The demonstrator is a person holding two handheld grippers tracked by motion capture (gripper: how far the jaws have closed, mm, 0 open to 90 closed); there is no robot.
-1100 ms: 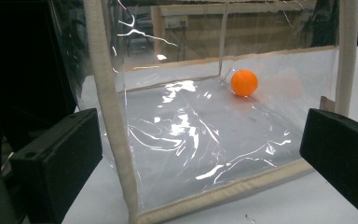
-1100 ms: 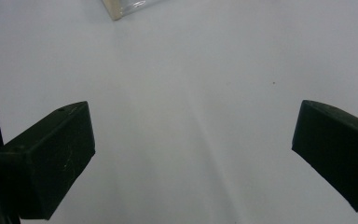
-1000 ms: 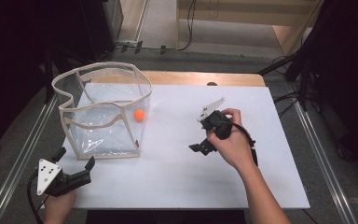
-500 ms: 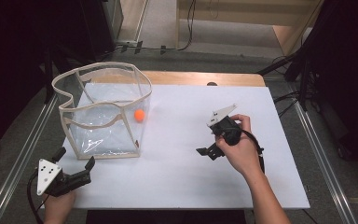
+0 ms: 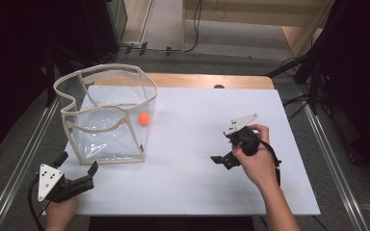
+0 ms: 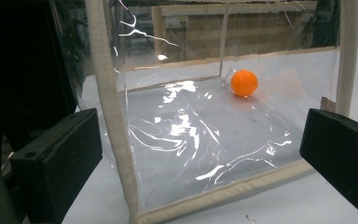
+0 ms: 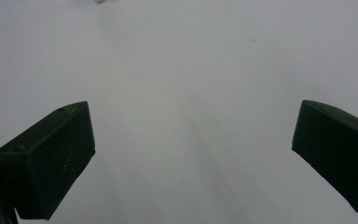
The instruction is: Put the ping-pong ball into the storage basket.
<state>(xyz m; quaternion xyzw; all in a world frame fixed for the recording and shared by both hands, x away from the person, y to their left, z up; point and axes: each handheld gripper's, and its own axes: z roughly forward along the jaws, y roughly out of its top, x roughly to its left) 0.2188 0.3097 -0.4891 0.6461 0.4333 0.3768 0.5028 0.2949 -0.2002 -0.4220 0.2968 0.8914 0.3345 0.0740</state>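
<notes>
the orange ball lies inside the clear plastic bin with cream edging, at its far right corner, in the left half of the high view. the left gripper sits at the lower left, just short of the bin's near wall, jaws wide apart and empty. the right gripper hovers right of centre over the white table, jaws spread, holding nothing.

Both jaws spread wide: left hand-held gripper low at the near edge, right hand-held gripper mid-table.
</notes>
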